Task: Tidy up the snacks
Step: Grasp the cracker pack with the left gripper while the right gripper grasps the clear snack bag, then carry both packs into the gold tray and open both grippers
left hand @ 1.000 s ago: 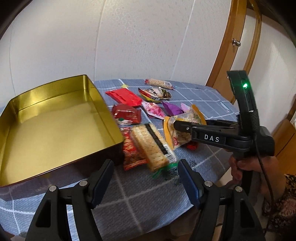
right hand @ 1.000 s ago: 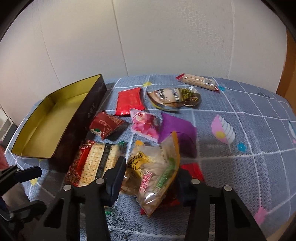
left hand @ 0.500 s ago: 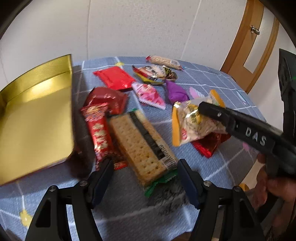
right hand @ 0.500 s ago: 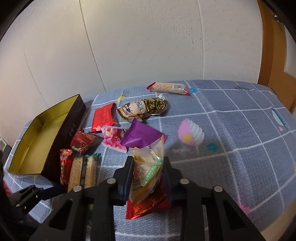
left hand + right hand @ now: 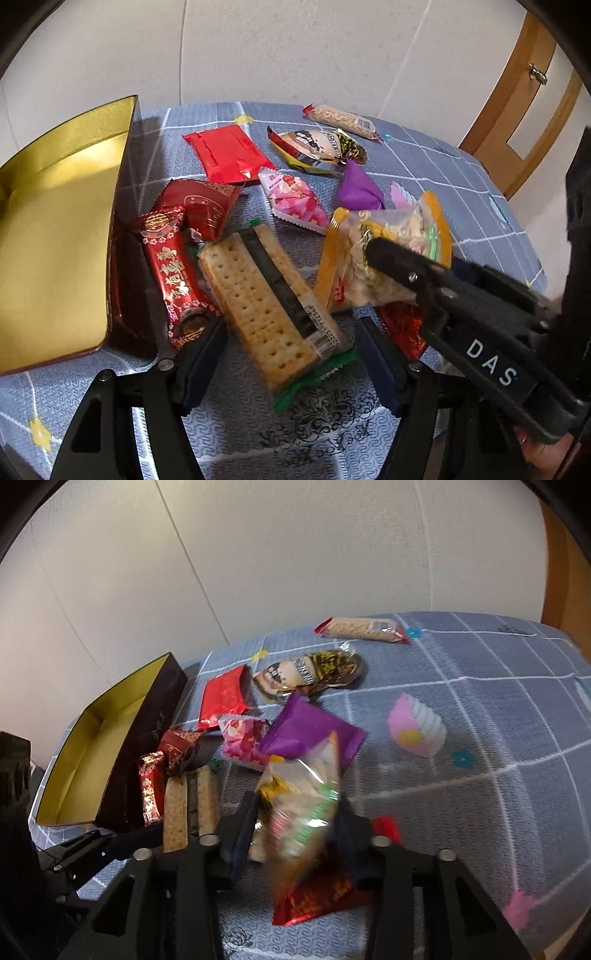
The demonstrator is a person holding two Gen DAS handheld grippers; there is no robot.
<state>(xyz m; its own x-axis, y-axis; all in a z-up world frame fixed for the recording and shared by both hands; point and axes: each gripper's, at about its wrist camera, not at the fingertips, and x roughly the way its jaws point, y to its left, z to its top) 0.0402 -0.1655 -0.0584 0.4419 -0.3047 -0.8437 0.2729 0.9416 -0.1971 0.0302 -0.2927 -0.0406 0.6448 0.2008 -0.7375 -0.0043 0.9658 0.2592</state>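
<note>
We have the clear bag of pale snacks (image 5: 299, 805) pinched in the right gripper (image 5: 295, 830), lifted off the worktop (image 5: 480, 720) and hanging from one end, so most of its weight dangles loose. Our left gripper (image 5: 288, 354) stands wide with nothing in it, its fingers either side of the near end of the cracker pack (image 5: 266, 306).

The gold tin (image 5: 55, 229) sits open at the worktop's left edge, with no snack showing inside it. The cracker pack lies just beside the tin, next to a red patterned roll (image 5: 171, 273).

The main risk we see is the bag slipping. Its film looks slick and the grip is on the crinkled end only, so a quick swing toward the tin could let it slide out or twist. The path to the tin also crosses our left gripper, and the two could knock together over the cracker pack.

A shiny red packet (image 5: 321, 897) lies under the hanging bag; a dragging corner might pull it toward the near edge and off.

If we close the left gripper now, the crackers could crack under a hard squeeze, and one finger may catch the red patterned roll too.
</note>
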